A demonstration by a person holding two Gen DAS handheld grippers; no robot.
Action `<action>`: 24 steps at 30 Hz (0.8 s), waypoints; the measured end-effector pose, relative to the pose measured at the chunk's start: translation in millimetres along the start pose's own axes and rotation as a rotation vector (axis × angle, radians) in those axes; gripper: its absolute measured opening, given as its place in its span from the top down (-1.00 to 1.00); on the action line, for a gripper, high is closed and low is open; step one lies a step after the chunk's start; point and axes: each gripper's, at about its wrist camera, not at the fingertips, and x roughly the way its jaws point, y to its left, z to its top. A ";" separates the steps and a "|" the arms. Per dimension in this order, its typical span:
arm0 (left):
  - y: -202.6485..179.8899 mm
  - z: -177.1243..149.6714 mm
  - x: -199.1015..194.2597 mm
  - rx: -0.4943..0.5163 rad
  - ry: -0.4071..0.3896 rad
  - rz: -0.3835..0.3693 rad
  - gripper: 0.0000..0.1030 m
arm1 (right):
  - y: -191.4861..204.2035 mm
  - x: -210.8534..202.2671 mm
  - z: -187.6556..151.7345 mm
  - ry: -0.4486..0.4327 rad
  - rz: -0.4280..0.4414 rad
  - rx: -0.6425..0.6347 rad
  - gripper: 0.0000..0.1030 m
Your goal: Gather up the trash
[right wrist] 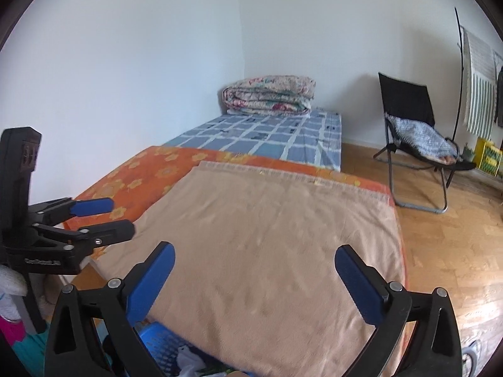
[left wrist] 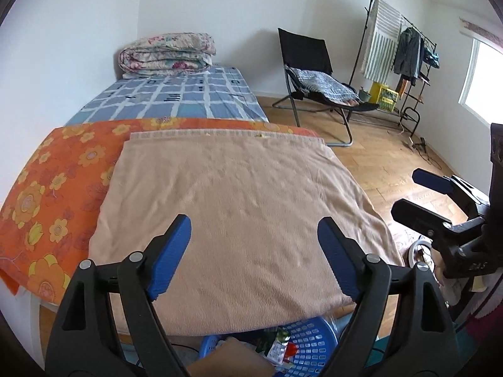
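A blue perforated basket (left wrist: 309, 347) sits on the floor below the near end of the bed, holding trash: a green and white wrapper (left wrist: 278, 345), a red piece (left wrist: 291, 350) and a brown cardboard piece (left wrist: 232, 359). It also shows in the right wrist view (right wrist: 163, 347) with a white wrapper (right wrist: 188, 361) inside. My left gripper (left wrist: 254, 257) is open and empty above the beige blanket (left wrist: 232, 220). My right gripper (right wrist: 254, 282) is open and empty over the same blanket (right wrist: 267, 251). Each gripper shows in the other's view, the right gripper (left wrist: 418, 194) and the left gripper (right wrist: 103, 220).
An orange flowered sheet (left wrist: 56, 188) and a blue checked mattress (left wrist: 176, 97) with a folded quilt (left wrist: 166, 51) lie beyond. A black folding chair (left wrist: 314, 78), a clothes rack (left wrist: 396, 50) and a yellow crate (left wrist: 385, 95) stand on the wooden floor (left wrist: 393, 169) at right.
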 end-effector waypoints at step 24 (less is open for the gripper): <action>3.1 0.9 -4.4 -0.020 -0.039 0.069 -0.98 | -11.5 14.3 1.6 0.027 0.008 0.053 -0.99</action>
